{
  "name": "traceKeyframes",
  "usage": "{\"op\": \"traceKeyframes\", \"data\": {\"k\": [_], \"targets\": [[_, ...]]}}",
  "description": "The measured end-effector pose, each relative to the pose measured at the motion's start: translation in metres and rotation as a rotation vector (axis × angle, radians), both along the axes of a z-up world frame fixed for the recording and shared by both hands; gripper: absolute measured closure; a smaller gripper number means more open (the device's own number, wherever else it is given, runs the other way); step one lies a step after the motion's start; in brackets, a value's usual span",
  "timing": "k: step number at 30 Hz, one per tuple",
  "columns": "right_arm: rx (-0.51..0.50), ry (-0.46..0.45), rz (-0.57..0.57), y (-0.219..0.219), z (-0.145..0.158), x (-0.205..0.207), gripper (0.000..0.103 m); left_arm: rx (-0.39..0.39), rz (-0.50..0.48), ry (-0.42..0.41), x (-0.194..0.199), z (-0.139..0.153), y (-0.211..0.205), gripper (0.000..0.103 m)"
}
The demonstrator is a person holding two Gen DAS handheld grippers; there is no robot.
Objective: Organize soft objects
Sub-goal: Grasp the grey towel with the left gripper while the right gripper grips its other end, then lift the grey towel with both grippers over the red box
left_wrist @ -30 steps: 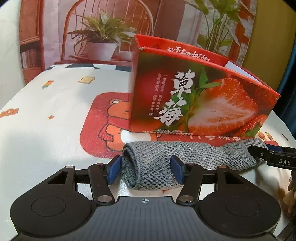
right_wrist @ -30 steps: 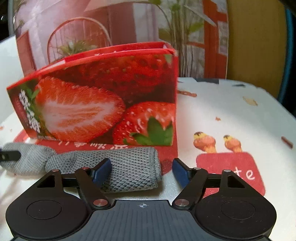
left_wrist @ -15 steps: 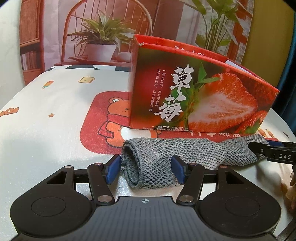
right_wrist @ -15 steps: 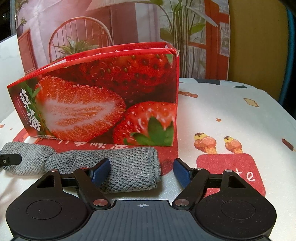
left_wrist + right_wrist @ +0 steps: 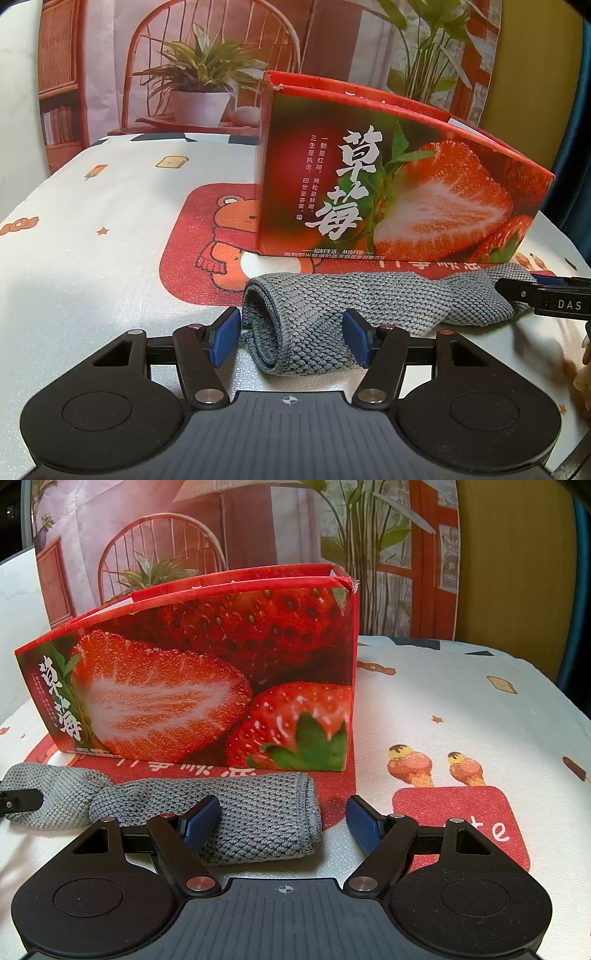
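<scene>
Grasp stage: left claw point(image 5: 291, 338) and right claw point(image 5: 284, 821) stand open astride the rolled grey knitted cloth point(image 5: 373, 306), unclamped, before the red strawberry-printed cardboard box point(image 5: 399, 184). Next: close both, lift into box.

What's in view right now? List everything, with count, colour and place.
rolled cloth: one, grey knit, lying lengthwise in front of the box, one end at each set of tongs
strawberry box: one, red with strawberry print, open top, standing on the table behind the cloth
tablecloth: one, white with red patches, bear and ice-cream prints, covering the table
backdrop: one, printed with chair and potted plants, behind the table
left tongs: one pair, black with blue pads, open, straddling the cloth's folded left end, pads apart from it
right tongs: one pair, black with blue pads, open; the left pad lies over the cloth, the right pad clear of its right end
</scene>
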State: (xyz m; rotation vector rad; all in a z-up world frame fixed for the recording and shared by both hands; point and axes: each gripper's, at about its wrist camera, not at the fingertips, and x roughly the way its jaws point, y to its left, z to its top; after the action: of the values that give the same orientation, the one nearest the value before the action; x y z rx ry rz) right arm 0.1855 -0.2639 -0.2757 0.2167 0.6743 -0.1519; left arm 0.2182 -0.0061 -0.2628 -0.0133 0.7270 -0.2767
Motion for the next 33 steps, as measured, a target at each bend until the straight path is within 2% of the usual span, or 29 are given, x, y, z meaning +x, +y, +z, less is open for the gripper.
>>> {"op": "traceKeyframes", "data": {"k": [6,9,15,17,19,21,27,33], "targets": [[0.005,-0.003,0.016,0.001,0.0,0.0,0.034,0.026,-0.015,-0.005,-0.001,0.0,-0.001,0.04],[0.014,-0.01,0.036,0.001,0.001,-0.001,0.042,0.033,-0.02,-0.006,-0.002,0.001,-0.001,0.044],[0.003,-0.021,0.065,0.007,0.004,-0.005,0.058,-0.013,-0.074,0.016,-0.008,0.004,-0.001,0.079],[-0.013,-0.029,0.097,0.013,0.005,-0.007,0.072,-0.003,-0.085,0.01,-0.011,0.005,-0.003,0.085],[-0.049,-0.035,0.123,0.021,0.008,-0.009,0.08,-0.005,-0.094,0.008,-0.014,0.007,-0.002,0.088],[-0.085,-0.046,0.14,0.028,0.01,-0.013,0.083,-0.007,-0.094,0.006,-0.015,0.008,-0.001,0.089],[-0.084,-0.115,0.163,0.034,0.023,-0.031,0.084,-0.017,-0.079,-0.019,-0.019,0.021,0.004,0.09],[-0.056,-0.169,0.153,0.031,0.043,-0.043,0.084,-0.015,-0.122,-0.09,-0.026,0.048,0.001,0.09]]}}
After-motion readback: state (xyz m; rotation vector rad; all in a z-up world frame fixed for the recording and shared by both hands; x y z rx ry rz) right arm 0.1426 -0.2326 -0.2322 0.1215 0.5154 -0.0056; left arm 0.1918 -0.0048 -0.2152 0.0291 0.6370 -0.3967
